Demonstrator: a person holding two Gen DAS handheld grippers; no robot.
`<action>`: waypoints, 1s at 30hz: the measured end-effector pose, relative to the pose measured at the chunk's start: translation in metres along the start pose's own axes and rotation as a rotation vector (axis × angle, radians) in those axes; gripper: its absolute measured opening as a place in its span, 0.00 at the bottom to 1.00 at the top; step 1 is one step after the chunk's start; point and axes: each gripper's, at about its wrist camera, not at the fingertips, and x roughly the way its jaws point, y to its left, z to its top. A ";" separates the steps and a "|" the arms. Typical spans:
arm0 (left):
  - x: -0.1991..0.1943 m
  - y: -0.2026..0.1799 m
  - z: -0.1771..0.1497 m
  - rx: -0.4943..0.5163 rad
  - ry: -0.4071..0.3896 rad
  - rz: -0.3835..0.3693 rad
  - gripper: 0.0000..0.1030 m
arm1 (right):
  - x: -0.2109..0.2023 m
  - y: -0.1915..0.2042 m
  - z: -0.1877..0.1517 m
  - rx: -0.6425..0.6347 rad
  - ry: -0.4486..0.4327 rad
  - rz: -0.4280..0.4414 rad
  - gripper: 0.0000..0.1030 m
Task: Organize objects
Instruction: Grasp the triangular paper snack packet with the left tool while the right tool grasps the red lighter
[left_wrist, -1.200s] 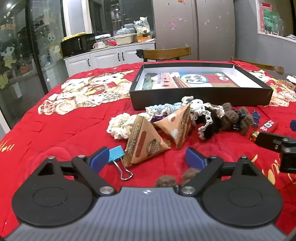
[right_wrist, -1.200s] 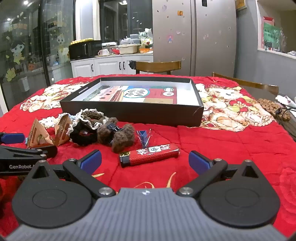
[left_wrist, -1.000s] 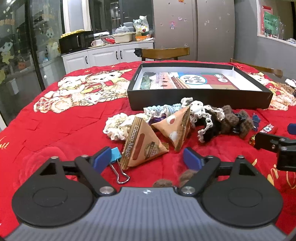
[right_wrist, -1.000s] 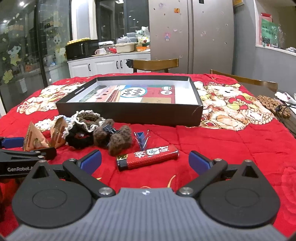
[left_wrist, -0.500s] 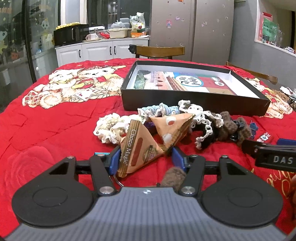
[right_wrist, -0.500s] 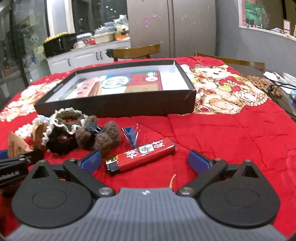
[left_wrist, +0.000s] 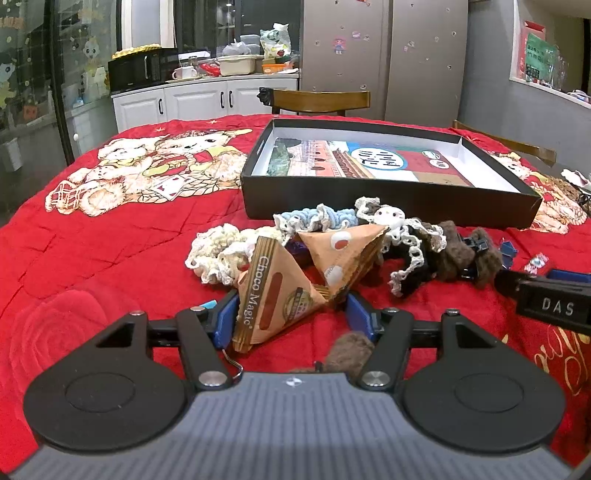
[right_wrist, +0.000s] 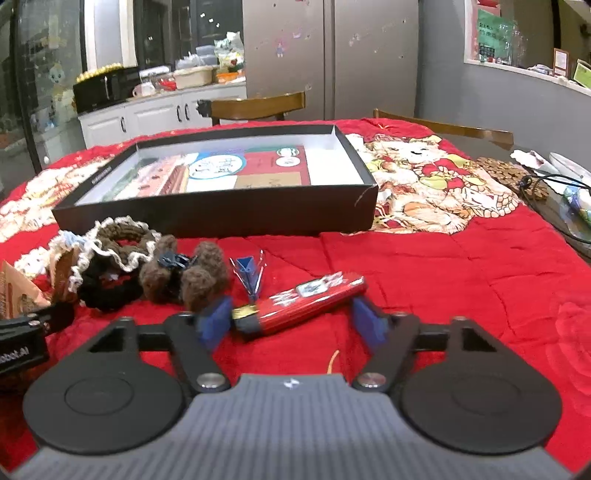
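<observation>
left claw (left_wrist: 291, 308): closing on light, crushable tan triangular paper packet (left_wrist: 275, 291), pinch its edges | right claw (right_wrist: 291, 320): open around rigid red lighter (right_wrist: 301, 302)

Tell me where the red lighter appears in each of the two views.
Left wrist: the red lighter is only a small sliver at the far right, behind the right gripper.
Right wrist: lower centre, lying between the open jaws.
Shared landmark: the black box.
</observation>
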 end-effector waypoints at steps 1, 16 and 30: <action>0.000 0.000 0.000 -0.004 0.000 -0.004 0.64 | -0.001 -0.001 0.000 0.006 -0.003 -0.005 0.45; -0.005 0.005 -0.002 -0.035 -0.018 -0.007 0.19 | -0.007 -0.022 -0.001 0.133 -0.053 0.039 0.27; -0.021 0.008 -0.009 -0.056 -0.050 0.032 0.19 | -0.029 -0.028 -0.006 0.161 -0.133 0.025 0.14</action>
